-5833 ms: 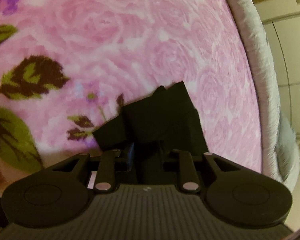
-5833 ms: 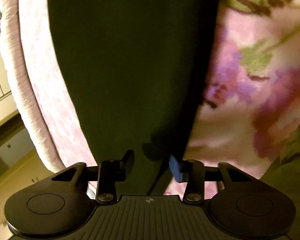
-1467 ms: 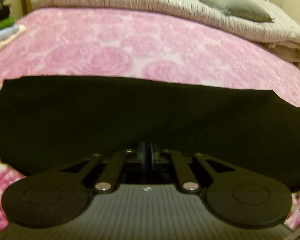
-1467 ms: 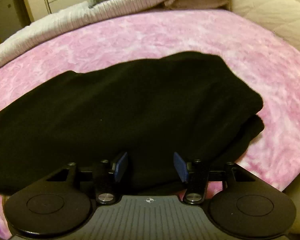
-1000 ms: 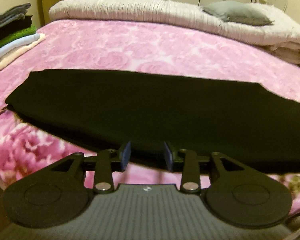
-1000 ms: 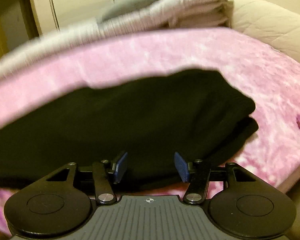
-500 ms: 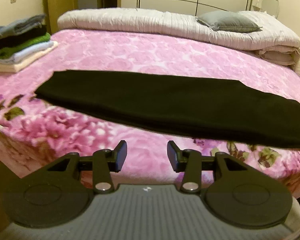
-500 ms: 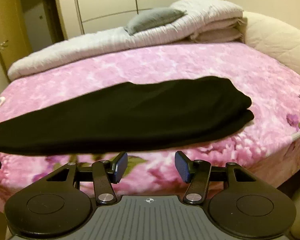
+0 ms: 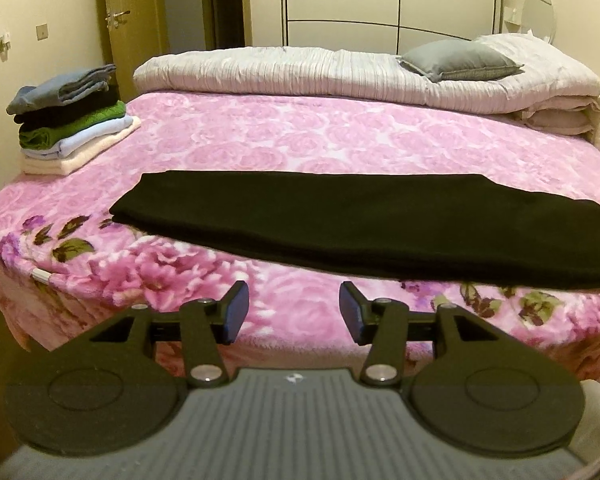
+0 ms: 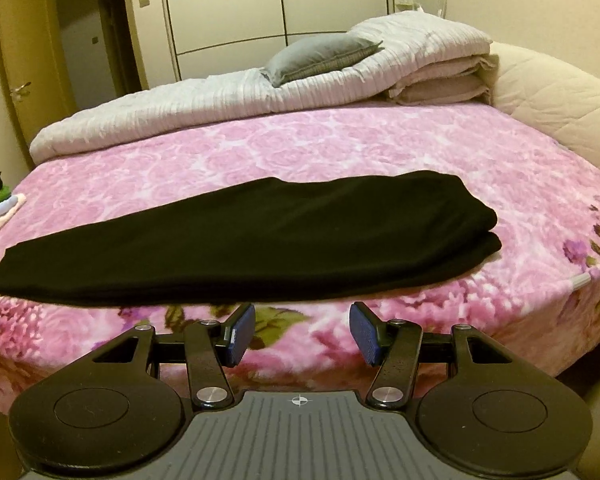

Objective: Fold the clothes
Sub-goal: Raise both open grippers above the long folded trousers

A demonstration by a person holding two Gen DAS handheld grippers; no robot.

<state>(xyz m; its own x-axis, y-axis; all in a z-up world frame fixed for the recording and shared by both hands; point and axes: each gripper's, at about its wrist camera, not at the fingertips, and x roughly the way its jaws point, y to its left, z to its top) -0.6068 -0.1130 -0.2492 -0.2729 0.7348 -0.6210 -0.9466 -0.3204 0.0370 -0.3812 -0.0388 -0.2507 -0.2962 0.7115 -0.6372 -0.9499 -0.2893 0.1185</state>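
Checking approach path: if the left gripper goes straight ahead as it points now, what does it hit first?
Probably the pink floral blanket at the bed's near edge; the left gripper, jaws open, aims there. The folded black garment lies just beyond. Depth is unclear.

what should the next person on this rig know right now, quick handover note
Left gripper: open, holding nothing, short of the bed edge.
Right gripper: open, holding nothing, also off the cloth.
Long black knit garment: lies folded into a long strip across the pink rose-print blanket, layers visible at its right end.
Stack of folded clothes: at the far left corner.
Done: lengthwise fold.
Left: probably fold the strip shorter, then add it to the stack.
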